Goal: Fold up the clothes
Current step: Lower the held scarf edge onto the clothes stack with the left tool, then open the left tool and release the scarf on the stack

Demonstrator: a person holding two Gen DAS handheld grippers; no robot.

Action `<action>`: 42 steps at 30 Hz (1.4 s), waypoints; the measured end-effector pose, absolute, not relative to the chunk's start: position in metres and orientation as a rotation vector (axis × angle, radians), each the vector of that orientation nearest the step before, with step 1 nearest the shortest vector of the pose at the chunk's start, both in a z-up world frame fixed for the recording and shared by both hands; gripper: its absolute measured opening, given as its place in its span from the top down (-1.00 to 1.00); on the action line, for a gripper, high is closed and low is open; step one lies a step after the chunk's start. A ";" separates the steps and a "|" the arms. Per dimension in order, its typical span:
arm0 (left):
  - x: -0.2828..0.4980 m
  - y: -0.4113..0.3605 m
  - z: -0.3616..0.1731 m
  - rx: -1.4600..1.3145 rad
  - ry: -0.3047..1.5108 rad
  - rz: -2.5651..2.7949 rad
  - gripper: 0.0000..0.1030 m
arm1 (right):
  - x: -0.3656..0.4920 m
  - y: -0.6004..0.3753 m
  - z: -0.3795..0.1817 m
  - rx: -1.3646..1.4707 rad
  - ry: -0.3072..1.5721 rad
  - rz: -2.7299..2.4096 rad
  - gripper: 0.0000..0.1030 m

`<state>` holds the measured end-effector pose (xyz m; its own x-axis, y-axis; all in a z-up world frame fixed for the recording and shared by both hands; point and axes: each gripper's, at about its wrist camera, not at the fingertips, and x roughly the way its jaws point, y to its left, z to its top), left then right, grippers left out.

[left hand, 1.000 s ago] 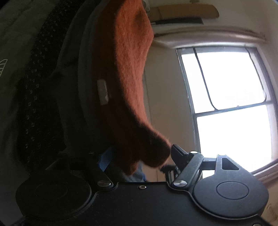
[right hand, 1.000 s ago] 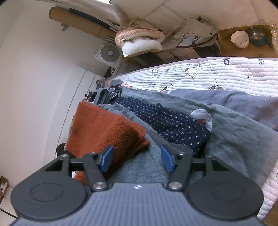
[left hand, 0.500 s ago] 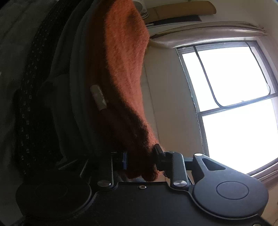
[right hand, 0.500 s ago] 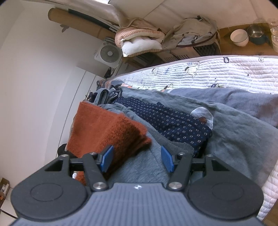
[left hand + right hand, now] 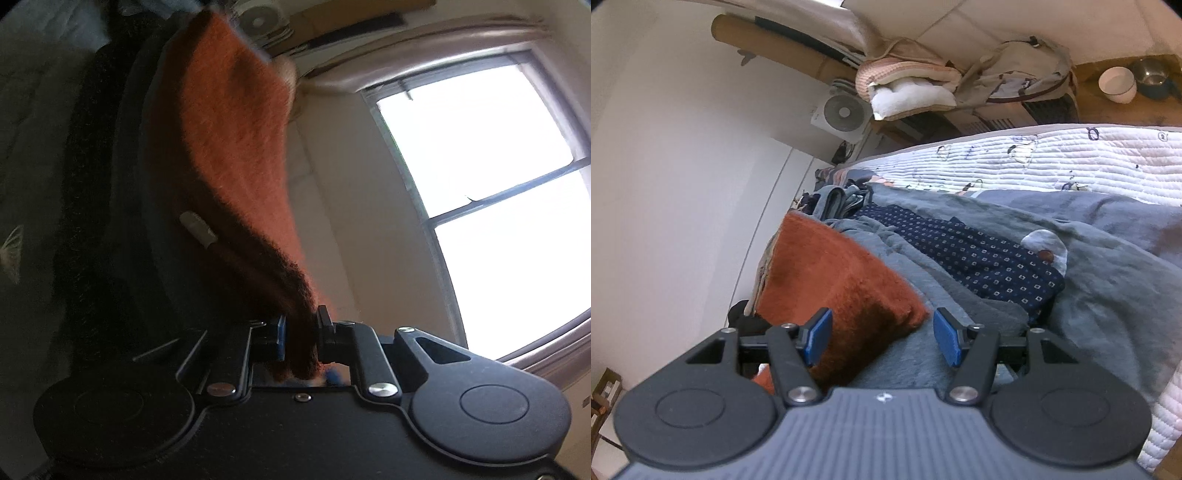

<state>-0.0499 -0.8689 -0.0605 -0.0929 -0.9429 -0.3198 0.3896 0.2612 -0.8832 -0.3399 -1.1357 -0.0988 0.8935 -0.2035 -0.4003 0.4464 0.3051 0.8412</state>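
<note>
The left gripper is clenched on a corner of the rust sweater, which lies atop the grey garment on the bed, while the right gripper gapes over the sweater's near corner, gripping nothing.

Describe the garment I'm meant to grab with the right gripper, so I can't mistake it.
Start at the white quilted bed cover and move down over the grey clothes towards the camera. The rust-orange fuzzy knit lies left of the navy dotted shirt, one corner between the open right gripper. It is the only warm-coloured, fluffy piece.
</note>
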 end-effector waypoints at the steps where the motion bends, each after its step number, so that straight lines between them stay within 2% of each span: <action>1: -0.052 -0.867 -0.062 -0.611 1.155 -1.245 0.67 | -0.340 -1.135 -0.097 1.178 0.236 -0.437 -0.16; 2: -0.054 -0.864 -0.063 -0.587 1.152 -1.241 0.63 | -0.340 -1.134 -0.094 1.162 0.239 -0.443 -0.16; 4: -0.059 -0.860 -0.066 -0.541 1.146 -1.232 0.35 | -0.340 -1.132 -0.087 1.128 0.244 -0.455 -0.16; 8: -0.063 -0.846 -0.061 -0.456 1.089 -1.237 0.29 | -0.342 -1.125 -0.068 1.059 0.225 -0.443 -0.16; 10: -0.058 -0.839 -0.053 -0.463 1.054 -1.249 0.04 | -0.337 -1.120 -0.056 1.026 0.211 -0.419 -0.16; 12: -0.053 -0.835 -0.046 -0.495 1.018 -1.256 -0.09 | -0.331 -1.114 -0.045 0.990 0.201 -0.394 -0.16; 17: -0.036 -0.846 -0.029 -0.578 0.958 -1.320 -0.11 | -0.298 -1.101 -0.034 0.913 0.231 -0.324 -0.16; 19: -0.028 -0.857 -0.022 -0.600 0.941 -1.367 -0.31 | -0.287 -1.100 -0.037 0.908 0.250 -0.309 -0.16; 20: -0.021 -0.867 -0.020 -0.610 0.939 -1.381 -0.34 | -0.283 -1.101 -0.041 0.911 0.263 -0.313 -0.16; 24: 0.008 -0.919 -0.016 -0.573 0.917 -1.412 -0.41 | -0.275 -1.104 -0.057 0.924 0.297 -0.338 -0.16; 33: 0.065 -1.041 -0.046 -0.431 1.001 -1.381 -0.41 | -0.278 -1.107 -0.071 0.905 0.286 -0.314 -0.16; 42: 0.126 -1.070 -0.048 -0.461 0.963 -1.335 -0.42 | -0.278 -1.097 -0.072 0.776 0.302 -0.280 -0.16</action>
<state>0.1257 -1.0704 -0.0475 -0.0553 -0.9463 -0.3185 0.6005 0.2233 -0.7678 -0.2775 -1.0965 -0.0717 0.9206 -0.1358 -0.3662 0.3552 0.6812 0.6401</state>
